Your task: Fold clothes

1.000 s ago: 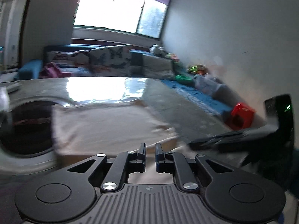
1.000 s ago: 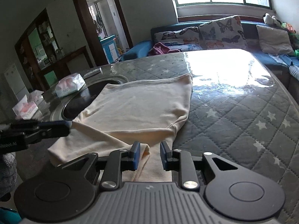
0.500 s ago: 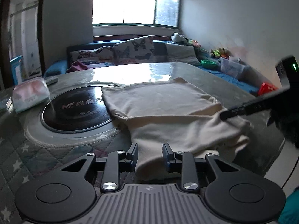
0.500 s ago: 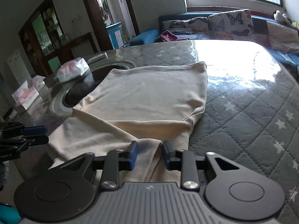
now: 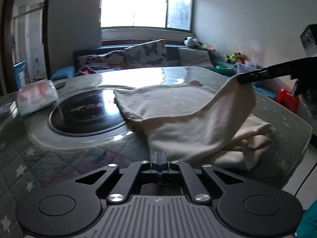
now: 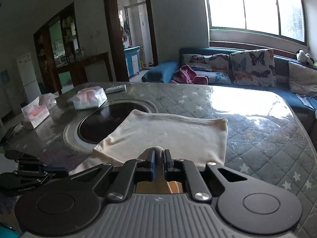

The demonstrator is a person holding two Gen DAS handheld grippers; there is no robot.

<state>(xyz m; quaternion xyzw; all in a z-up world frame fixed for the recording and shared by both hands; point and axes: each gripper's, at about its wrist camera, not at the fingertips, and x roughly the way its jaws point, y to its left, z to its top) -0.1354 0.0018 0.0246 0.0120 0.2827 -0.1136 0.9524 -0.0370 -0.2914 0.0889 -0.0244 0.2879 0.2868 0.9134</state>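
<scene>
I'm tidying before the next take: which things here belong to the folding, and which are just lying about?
Part of the job:
cream garment
right gripper, shut on its corner
left gripper, shut, empty

Lying about:
tissue pack
second tissue pack
remote
round black hob

Garment (image 6: 170, 134) on table (image 6: 267, 130), right of hob (image 6: 103, 125)

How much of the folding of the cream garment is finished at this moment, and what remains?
Done: the cream garment lies spread on the quilted table, its far part flat. In hand: the right gripper is shut on a near corner and holds it raised; its jaws have just closed. The left gripper is shut beside the cloth, apparently empty. Left: no finished fold shows; the near edge is bunched.
</scene>
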